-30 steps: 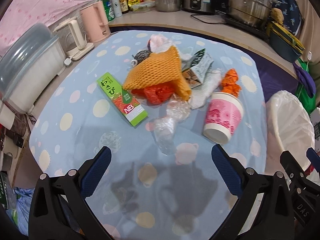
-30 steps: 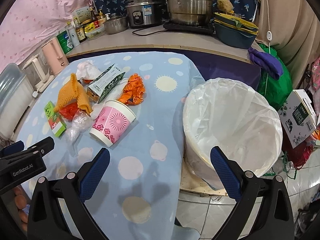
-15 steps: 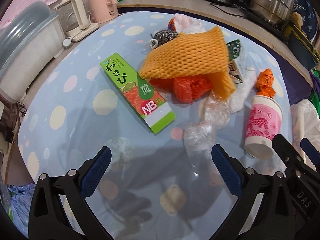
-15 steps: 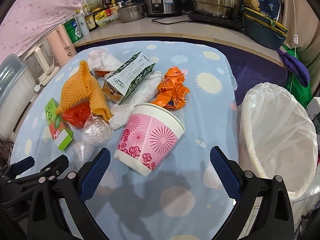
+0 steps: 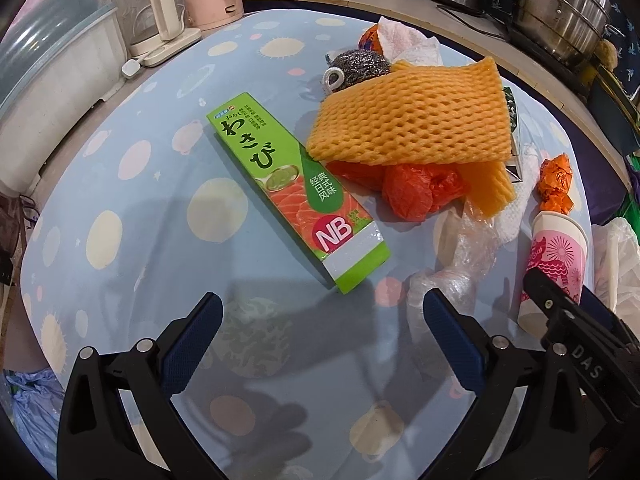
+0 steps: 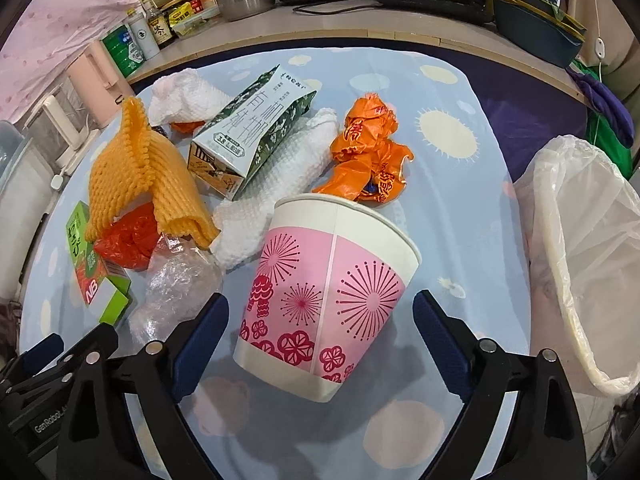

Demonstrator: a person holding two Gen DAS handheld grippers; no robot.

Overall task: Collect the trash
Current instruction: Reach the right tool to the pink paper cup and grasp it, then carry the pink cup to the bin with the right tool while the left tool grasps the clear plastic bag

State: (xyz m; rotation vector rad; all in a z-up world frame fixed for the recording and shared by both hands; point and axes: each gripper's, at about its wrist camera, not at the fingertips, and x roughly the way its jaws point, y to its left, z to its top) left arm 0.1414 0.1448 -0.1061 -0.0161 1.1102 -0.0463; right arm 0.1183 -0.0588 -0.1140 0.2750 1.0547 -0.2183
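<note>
On the blue dotted tablecloth (image 5: 132, 216) lies a heap of trash. My left gripper (image 5: 322, 308) is open, just short of the green wasabi box (image 5: 296, 188), with nothing between its fingers. Beyond lie an orange foam net (image 5: 412, 116), a red plastic bag (image 5: 420, 192) and clear wrap (image 5: 460, 256). My right gripper (image 6: 320, 306) is open and its jaws are closing around the tipped pink paper cup (image 6: 328, 272), a small gap on each side. A milk carton (image 6: 252, 132), a white towel (image 6: 280, 184) and an orange wrapper (image 6: 368, 152) lie behind the cup.
A bin with a white liner (image 6: 580, 240) stands off the table's right edge. A steel scourer (image 5: 360, 66) lies at the heap's far side. Kettles (image 5: 160, 4) stand at the left; pots (image 5: 560, 12) and bottles (image 6: 152, 36) line the counter behind.
Both grippers have come forward and down towards the heap. The pink cup now sits between the right jaws, which have narrowed a little. The left gripper is nearer the green box.
</note>
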